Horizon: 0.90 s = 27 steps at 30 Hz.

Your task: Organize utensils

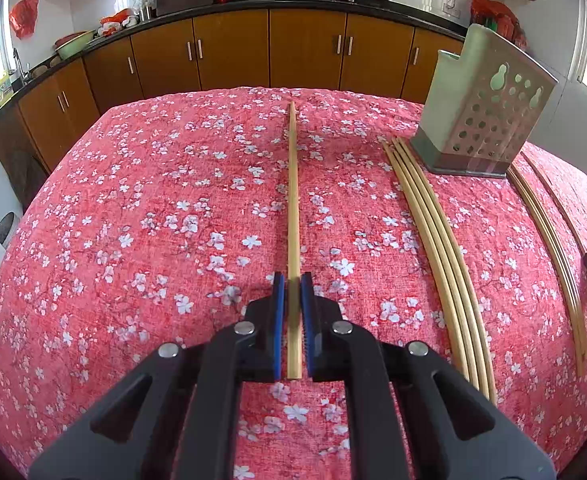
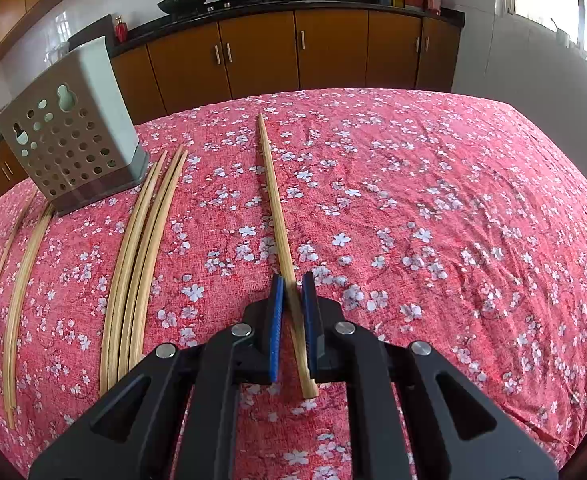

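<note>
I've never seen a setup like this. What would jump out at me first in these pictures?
Probably the red flowered tablecloth that fills both views. Next, each black gripper, left and right, is clamped on one wooden chopstick. More chopsticks lie beside a perforated utensil holder near the table's far edge.

Two grippers are present, the left gripper point(image 1: 292, 280) and the right gripper point(image 2: 292, 280), and each has one chopstick pinched between its two fingers: the left-held chopstick point(image 1: 293, 200) and the right-held chopstick point(image 2: 277, 216). One perforated utensil holder point(image 1: 481, 112) stands on the tabletop point(image 1: 153, 220). Beside the holder on one side lies a bundle of four loose chopsticks point(image 2: 141, 260), as far as the right wrist view lets them be told apart. On its other side lies a second group point(image 2: 21, 280) of about three; their exact count cannot be told.
</note>
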Each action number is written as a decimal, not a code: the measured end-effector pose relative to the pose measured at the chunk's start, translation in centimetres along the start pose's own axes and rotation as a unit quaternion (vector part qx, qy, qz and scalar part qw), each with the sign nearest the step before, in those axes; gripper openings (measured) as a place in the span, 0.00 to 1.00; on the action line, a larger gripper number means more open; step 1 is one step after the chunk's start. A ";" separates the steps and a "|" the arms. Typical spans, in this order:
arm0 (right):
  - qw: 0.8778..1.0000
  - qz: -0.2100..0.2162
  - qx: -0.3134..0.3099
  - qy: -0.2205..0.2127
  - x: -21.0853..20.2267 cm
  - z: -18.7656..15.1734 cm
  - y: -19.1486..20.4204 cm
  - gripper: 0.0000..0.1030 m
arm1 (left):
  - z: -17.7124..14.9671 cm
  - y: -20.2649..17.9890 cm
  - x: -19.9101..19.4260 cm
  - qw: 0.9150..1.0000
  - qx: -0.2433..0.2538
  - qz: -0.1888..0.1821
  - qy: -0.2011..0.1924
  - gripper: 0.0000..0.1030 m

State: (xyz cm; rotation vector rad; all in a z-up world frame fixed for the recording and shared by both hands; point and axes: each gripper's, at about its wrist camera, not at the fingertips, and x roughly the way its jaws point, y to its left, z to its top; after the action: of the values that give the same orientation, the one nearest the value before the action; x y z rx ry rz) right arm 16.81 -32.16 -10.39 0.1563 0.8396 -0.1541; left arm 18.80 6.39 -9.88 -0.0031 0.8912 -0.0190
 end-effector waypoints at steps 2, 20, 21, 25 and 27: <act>1.000 -0.002 -0.007 0.000 0.0 0.1 0.1 0.09 | 0.0 0.0 -0.1 1.000 0.004 0.003 0.000 0.08; 0.993 0.037 -0.015 -0.113 -8.8 4.7 -0.6 0.13 | 5.6 -0.2 -10.6 0.989 -0.007 -0.007 -0.144 0.08; 0.995 0.036 -0.012 -0.094 -7.9 4.3 -0.8 0.31 | 5.4 -0.2 -10.5 0.990 -0.009 -0.008 -0.141 0.08; 0.998 0.009 0.004 -0.054 -4.8 1.9 -2.3 0.48 | 4.0 -0.2 -9.6 0.992 -0.013 -0.010 -0.126 0.08; 0.999 0.001 0.011 -0.040 -3.8 0.8 -3.2 0.45 | 3.1 0.1 -9.3 0.993 -0.019 -0.013 -0.120 0.08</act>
State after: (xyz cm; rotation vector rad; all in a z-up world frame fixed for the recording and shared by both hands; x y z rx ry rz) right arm 14.23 -35.12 -7.27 0.1708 0.7585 -0.1660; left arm 15.39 6.68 -0.75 -0.0508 0.6511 -0.0247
